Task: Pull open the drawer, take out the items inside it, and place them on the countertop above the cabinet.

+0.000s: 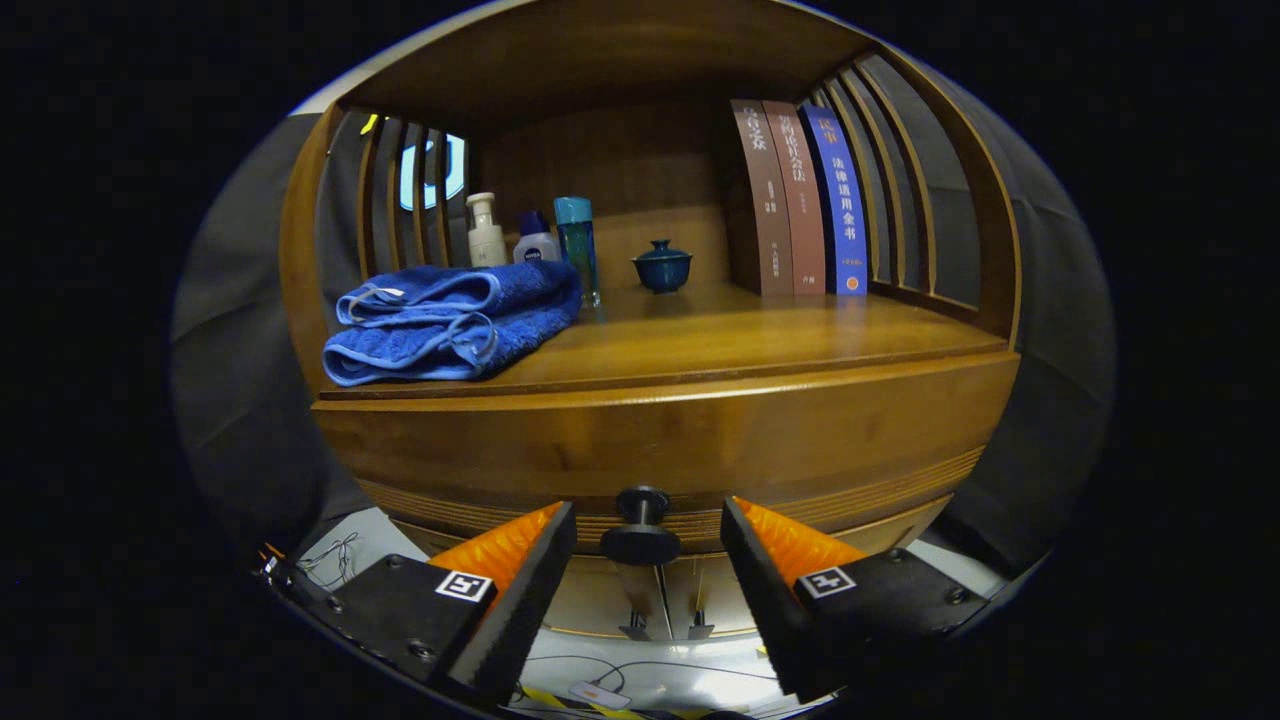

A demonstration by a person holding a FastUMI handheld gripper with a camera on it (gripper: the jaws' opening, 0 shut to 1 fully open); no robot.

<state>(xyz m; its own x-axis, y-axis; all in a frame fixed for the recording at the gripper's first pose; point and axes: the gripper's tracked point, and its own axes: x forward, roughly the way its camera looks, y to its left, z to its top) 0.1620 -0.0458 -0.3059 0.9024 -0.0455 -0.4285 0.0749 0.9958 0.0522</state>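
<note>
The gripper [648, 520] stands open, its two fingers spread to either side of the dark round drawer knob [640, 528], which sits between the fingertips with a gap on each side; neither finger touches it. The knob belongs to the drawer [800, 440], a curved wooden front that reads as shut, flush under the countertop [760, 335]. At 12 o'clock from the knob, the countertop is a glossy honey-brown wooden shelf inside a cabinet with slatted sides.

At about 10 o'clock lies a folded blue towel [450, 325], overhanging the countertop's front lip. Behind it stand a cream pump bottle [486, 232], a small white bottle with a dark blue cap [536, 240] whose label is too small to read surely, and a tall teal bottle [577, 245]. At 12 o'clock, farther back, sits a small dark blue lidded cup [662, 266]. At 1 o'clock three books [800, 200] stand upright together, two brown and one blue, spines printed in Chinese characters.

Dark cloth walls flank the cabinet; below the fingers a pale floor carries loose cables [640, 668].
</note>
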